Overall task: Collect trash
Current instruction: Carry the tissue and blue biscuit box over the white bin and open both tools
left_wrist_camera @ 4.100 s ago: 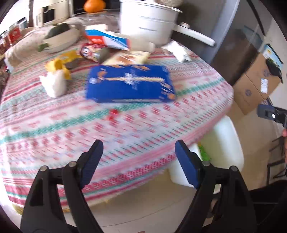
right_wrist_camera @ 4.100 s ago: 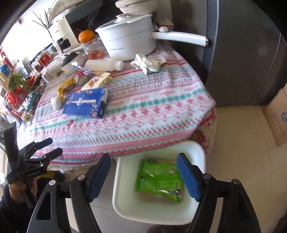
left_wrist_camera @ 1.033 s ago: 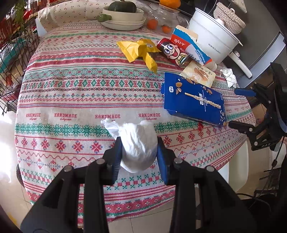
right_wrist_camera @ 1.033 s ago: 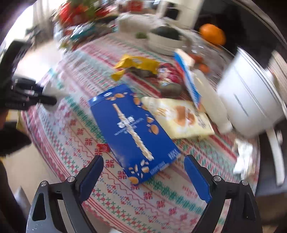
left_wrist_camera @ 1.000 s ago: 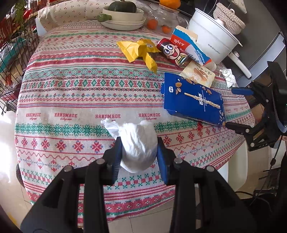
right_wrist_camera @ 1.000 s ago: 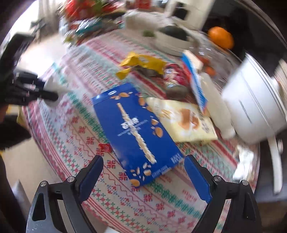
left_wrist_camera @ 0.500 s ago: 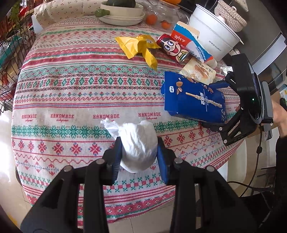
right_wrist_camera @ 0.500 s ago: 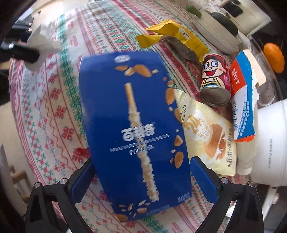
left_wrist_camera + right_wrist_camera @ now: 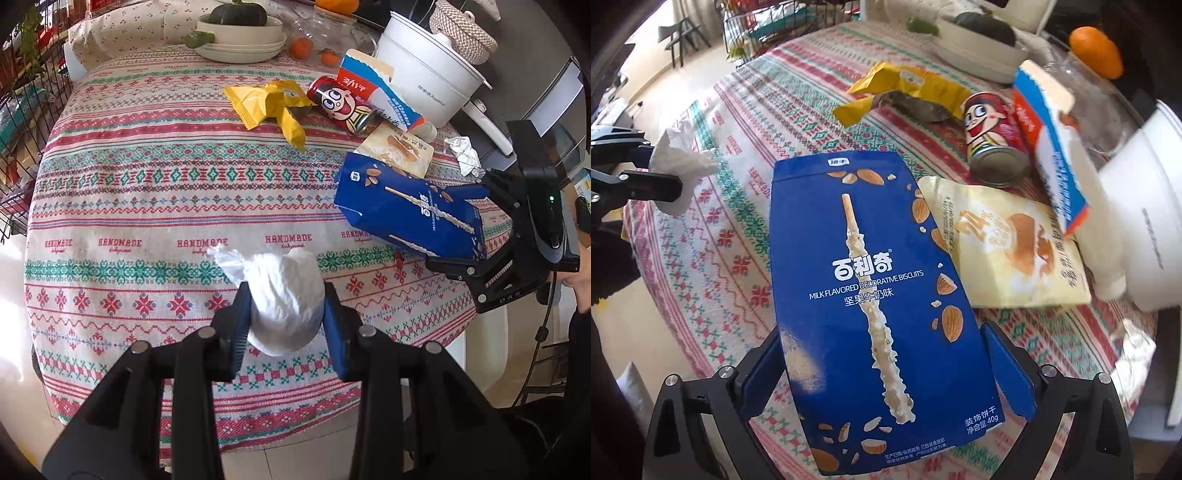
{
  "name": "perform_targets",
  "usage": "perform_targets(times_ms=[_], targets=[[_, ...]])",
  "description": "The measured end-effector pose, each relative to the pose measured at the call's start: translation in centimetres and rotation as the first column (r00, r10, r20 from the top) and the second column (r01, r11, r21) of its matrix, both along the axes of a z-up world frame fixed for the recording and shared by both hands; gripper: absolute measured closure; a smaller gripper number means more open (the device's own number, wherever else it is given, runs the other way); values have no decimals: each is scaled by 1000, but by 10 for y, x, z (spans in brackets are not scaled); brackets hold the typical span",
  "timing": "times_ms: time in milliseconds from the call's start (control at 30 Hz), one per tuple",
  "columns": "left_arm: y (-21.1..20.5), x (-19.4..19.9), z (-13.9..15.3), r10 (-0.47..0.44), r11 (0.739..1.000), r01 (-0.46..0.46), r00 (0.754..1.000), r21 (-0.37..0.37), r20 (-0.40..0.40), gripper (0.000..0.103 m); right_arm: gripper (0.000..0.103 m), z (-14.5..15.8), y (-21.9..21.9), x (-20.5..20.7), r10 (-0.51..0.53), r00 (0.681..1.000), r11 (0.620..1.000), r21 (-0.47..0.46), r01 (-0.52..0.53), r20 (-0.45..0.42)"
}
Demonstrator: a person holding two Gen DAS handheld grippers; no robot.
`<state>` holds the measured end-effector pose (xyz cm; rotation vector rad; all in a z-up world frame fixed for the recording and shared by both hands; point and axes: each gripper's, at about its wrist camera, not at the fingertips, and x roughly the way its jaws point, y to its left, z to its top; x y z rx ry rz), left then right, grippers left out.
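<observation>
My left gripper (image 9: 287, 293) is shut on a crumpled white tissue wad (image 9: 280, 280), held above the near side of the patterned tablecloth (image 9: 147, 206). A blue biscuit box (image 9: 864, 258) lies flat on the cloth at the right. My right gripper (image 9: 882, 339) points down over the near end of the box. Its jaws are closing with the box between them, and the blue pads stand just outside the box's long edges. The left wrist view shows the same box (image 9: 406, 210) between the right gripper's fingers (image 9: 461, 192). In the right wrist view the left gripper (image 9: 657, 168) and tissue (image 9: 683, 158) show at far left.
Behind the box lie a cream snack packet (image 9: 1008, 243), a red cartoon can (image 9: 990, 136), a yellow wrapper (image 9: 908, 88) and a blue-white carton (image 9: 1049, 147). A white pot (image 9: 424, 74) stands at the back right. A second crumpled tissue (image 9: 465, 155) lies near the pot's handle, and a white bin (image 9: 480, 350) stands below the table edge.
The right gripper came in over the blue box and sank until its jaws straddle it. The left gripper kept still with the tissue.
</observation>
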<state>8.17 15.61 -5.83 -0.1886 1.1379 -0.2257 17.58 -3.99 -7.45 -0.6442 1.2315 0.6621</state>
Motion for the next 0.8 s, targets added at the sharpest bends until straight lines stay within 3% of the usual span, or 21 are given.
perform_targets(times_ms=[167, 367, 600, 800], targets=[[-12, -20, 8, -36, 999, 35, 998, 19, 41, 64, 3, 28, -21, -26, -70, 997, 997, 37, 68, 30], [-40, -43, 15, -120, 990, 113, 989, 79, 88, 64, 3, 62, -43, -87, -209, 977, 975, 88, 204, 52], [-81, -70, 31, -213, 972, 193, 964, 133, 157, 64, 3, 87, -68, -143, -357, 930, 932, 98, 349, 84], [-129, -99, 31, -279, 960, 266, 943, 93, 180, 64, 3, 98, -113, -184, -495, 866, 861, 169, 479, 67]])
